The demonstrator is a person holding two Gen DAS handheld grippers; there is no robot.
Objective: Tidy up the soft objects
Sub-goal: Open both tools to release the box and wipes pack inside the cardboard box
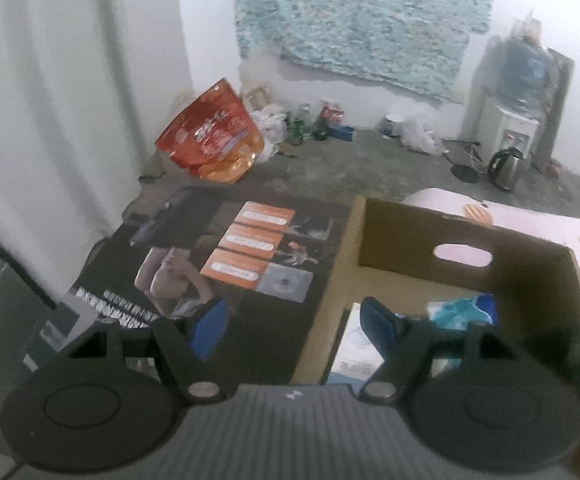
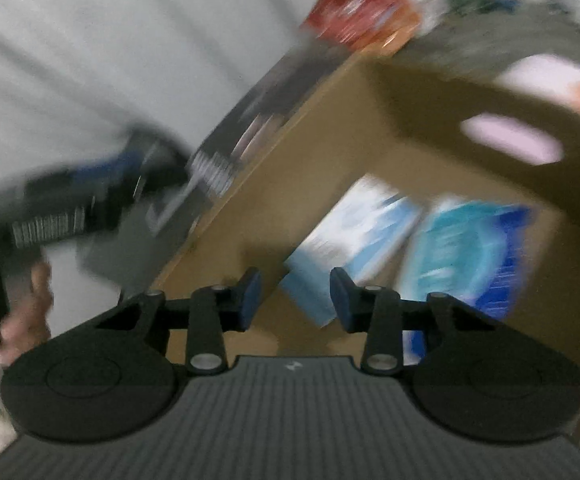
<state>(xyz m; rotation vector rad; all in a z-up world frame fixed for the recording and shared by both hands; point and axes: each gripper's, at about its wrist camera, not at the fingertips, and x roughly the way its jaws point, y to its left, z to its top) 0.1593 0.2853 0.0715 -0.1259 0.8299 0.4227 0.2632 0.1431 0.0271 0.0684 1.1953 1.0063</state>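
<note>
Item 1, left: left gripper point(image 1: 292, 326). Jaws spread wide, nothing between the blue pads. It hangs above the seam where the dark printed poster point(image 1: 225, 256) meets the near-left wall of the cardboard box point(image 1: 466, 236). In the right wrist view the same tool shows as a dark blur at far left, with the person's hand point(image 2: 21, 320) on its grip.

Item 2, centre: cardboard box, open top, oval handle slot in the far wall. It stands on the tabletop just beside the poster, a pink sheet point(image 1: 546, 220) behind it.

Item 3, inside the box: 2 soft packs lying flat on the floor, side by side and apparently touching: a white-and-pale-blue pack point(image 2: 354, 240) to the left, a darker blue pack point(image 2: 478, 256) to the right. Printing unreadable through the motion blur.

Item 4, right: right gripper point(image 2: 296, 300). Jaws partly open, empty, poised over the near end of the white-and-pale-blue pack.

Handling note (judgement): both tools are empty, so the step in hand reads as either settling the packs or going for the next soft item; none is visible outside the box. For a pack, close gently across its narrow side, keep it level, and clear the box wall before releasing. Slow the right hand; the heavy blur suggests a fast sweep.
</note>
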